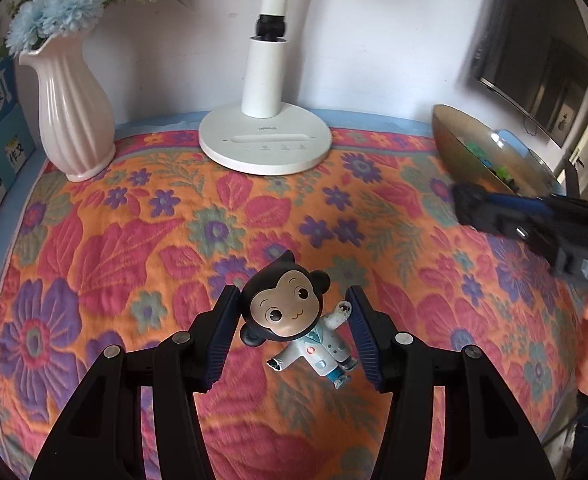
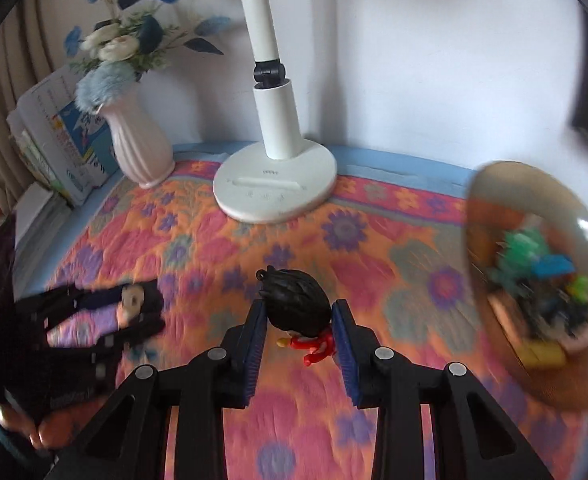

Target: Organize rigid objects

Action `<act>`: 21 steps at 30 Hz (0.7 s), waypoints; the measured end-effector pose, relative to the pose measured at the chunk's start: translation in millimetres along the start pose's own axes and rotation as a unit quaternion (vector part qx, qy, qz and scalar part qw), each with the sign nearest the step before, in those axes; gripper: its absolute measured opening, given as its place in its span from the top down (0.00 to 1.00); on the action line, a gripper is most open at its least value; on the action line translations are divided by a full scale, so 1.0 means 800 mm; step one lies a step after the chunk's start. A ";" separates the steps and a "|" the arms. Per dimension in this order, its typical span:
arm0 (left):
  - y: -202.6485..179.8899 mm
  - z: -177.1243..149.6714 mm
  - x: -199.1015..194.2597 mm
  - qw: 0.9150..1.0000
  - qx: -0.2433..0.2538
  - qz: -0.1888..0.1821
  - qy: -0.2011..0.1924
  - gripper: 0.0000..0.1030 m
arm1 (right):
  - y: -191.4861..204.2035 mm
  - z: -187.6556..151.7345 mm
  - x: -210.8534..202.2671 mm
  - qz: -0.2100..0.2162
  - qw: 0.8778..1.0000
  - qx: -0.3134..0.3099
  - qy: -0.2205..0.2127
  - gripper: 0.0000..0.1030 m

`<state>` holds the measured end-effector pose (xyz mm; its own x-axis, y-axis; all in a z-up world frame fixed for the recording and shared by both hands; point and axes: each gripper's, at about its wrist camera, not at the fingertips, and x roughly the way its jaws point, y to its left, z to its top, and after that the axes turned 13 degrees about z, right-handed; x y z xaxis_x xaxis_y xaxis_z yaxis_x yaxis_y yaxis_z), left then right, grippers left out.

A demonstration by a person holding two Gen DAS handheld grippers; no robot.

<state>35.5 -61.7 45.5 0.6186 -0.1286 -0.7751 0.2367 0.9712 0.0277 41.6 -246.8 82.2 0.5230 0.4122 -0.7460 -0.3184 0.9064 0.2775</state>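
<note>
left gripper [image 1: 291, 308] jaws apart, straddling monkey figure [image 1: 294, 320] lying on floral cloth [image 1: 133, 240]; pads near its head but not clearly touching. right gripper [image 2: 298, 320] clamped on black-haired red figure [image 2: 300, 308], pads against its head. bowl [image 2: 494, 184] of small toys far right, blurred. lamp base [image 1: 265, 148] and vase [image 1: 69, 108] at the back.

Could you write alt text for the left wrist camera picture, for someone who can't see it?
A monkey figurine in a white coat lies on a floral cloth between the open jaws of the left gripper. Behind stand a pink vase and a white lamp base.
</note>
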 end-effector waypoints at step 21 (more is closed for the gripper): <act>0.009 -0.037 0.007 0.999 -0.037 -0.027 -0.010 0.50 | -0.001 -0.121 -0.006 0.023 0.996 0.088 0.004 0.41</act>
<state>18.3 -49.2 22.6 0.6211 -0.1846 -0.7617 0.2141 0.9749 -0.0617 -37.2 -258.2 27.2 0.5049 0.4538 -0.7343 -0.1978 0.8888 0.4133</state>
